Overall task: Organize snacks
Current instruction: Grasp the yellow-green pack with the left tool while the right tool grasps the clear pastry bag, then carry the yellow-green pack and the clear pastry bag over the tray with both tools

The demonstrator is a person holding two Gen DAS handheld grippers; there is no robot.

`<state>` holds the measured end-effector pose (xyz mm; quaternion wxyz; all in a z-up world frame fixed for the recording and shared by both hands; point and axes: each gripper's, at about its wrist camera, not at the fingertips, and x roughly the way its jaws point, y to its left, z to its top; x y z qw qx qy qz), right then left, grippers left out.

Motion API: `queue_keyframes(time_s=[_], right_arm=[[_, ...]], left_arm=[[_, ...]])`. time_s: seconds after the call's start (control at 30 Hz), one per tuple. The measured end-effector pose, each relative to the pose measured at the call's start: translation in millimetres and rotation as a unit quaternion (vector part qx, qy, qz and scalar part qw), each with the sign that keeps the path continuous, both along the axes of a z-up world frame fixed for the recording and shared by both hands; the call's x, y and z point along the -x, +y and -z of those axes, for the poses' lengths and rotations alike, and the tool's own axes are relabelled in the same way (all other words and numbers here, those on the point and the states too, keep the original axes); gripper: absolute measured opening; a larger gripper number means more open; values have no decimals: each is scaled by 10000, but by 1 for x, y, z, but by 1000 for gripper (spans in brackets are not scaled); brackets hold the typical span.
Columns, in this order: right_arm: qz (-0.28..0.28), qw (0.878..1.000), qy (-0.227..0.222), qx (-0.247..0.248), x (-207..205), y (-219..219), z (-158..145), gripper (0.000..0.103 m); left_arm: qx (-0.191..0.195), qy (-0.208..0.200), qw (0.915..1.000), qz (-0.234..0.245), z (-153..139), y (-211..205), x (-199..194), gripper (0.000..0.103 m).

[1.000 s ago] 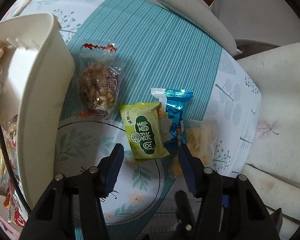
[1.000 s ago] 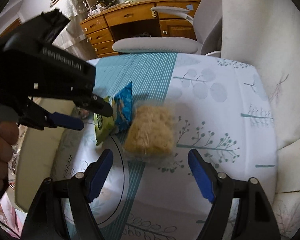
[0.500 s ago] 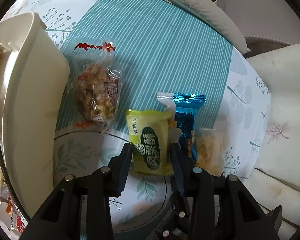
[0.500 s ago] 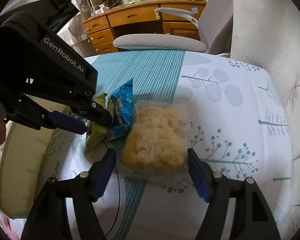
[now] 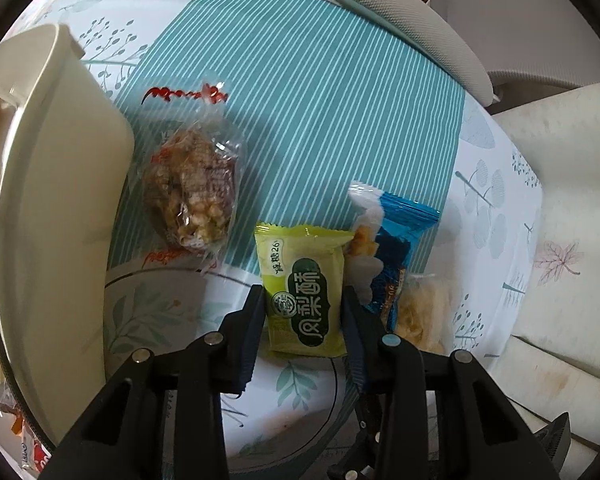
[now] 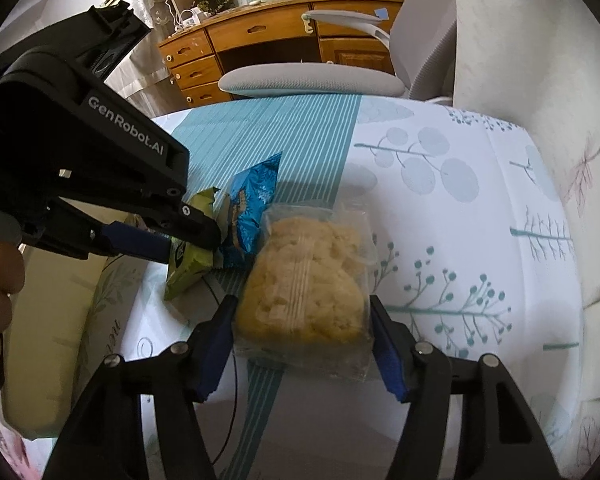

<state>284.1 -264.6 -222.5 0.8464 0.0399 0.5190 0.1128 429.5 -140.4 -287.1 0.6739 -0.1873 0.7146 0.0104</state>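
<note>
My left gripper (image 5: 303, 312) is shut on the green snack packet (image 5: 305, 294), its pads against both long sides; the packet also shows in the right wrist view (image 6: 188, 264). My right gripper (image 6: 300, 320) has a pad on each side of the clear bag of yellow puffed snack (image 6: 306, 284), touching or nearly touching it. The bag also shows in the left wrist view (image 5: 424, 312). A blue packet (image 5: 396, 256) lies between the two. A clear bag of brown nut brittle (image 5: 192, 192) lies to the left on the striped cloth.
A cream plastic bin (image 5: 56, 216) stands at the left with several wrapped snacks inside. The table's far edge meets a grey office chair (image 6: 312, 76); a wooden desk (image 6: 260, 44) stands behind. A white sofa (image 5: 564, 216) borders the table's right side.
The left gripper moved forward and closed from wide open onto the green packet. The right gripper moved forward and narrowed around the yellow snack bag.
</note>
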Motion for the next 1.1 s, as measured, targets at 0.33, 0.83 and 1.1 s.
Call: queue_keyframes(time_s=[0.33,0.83,1.1], right_arm=[[50,9988,442,-207,31,-1,-4,63],[281,9929,912,-711,95,7,-27,63],[222,9889,861,-1190,114,23,-41,63]], left_arm=[[125,572,9982,138,-4,6,19,36],[230,433,9928,1095,-71,-15,83,36],[386,33,9925,1159,-117,5,116,36]])
